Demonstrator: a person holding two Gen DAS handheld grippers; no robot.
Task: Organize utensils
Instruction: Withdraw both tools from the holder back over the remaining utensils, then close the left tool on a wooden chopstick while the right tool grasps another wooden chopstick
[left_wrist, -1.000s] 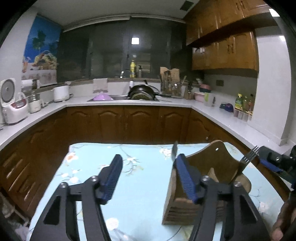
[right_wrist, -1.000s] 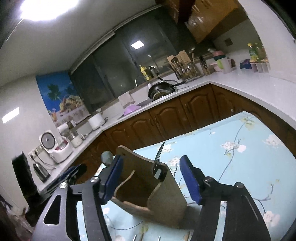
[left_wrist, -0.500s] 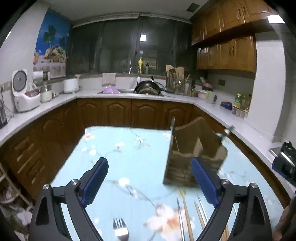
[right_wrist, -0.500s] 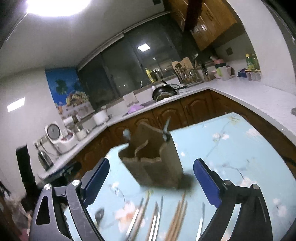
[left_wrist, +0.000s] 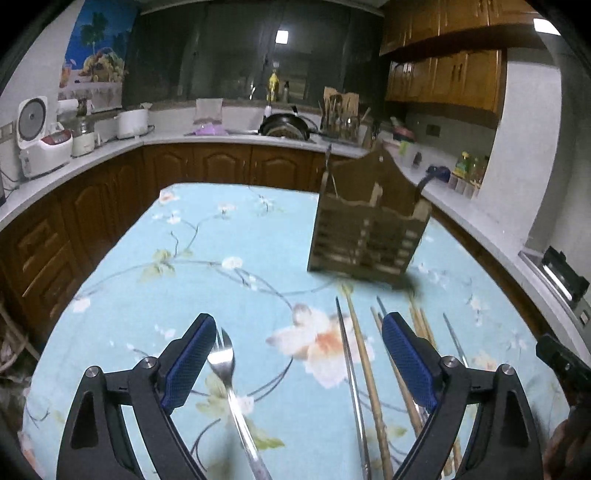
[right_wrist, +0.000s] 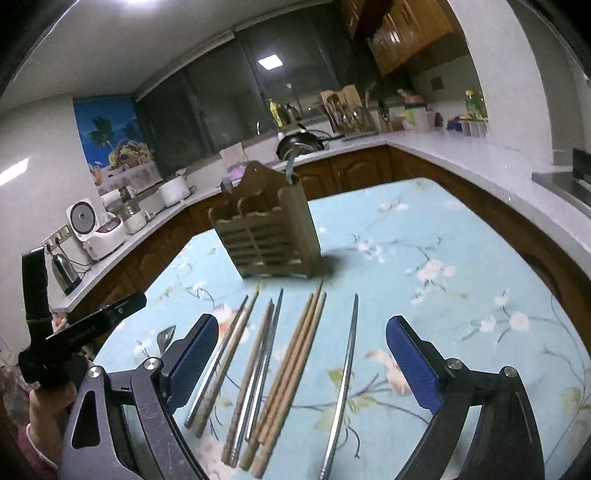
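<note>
1 wooden utensil holder holds 2 utensils.

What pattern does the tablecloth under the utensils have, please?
The tablecloth is light blue with a floral print of pale blossoms and thin branches, clearest in the left wrist view.

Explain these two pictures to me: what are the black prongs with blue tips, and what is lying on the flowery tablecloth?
There is no robot here. A person holds a two-finger gripper in each hand, and a camera on each one looks forward along its fingers. One picture comes from the left gripper, the other from the right gripper. The blue tips are the grip pads. Both grippers are open and hold nothing.

On the table stands a wooden utensil holder with a couple of utensils already sticking out of it. In front of it lie wooden and metal chopsticks in a row, and off to the left a metal fork.
</note>
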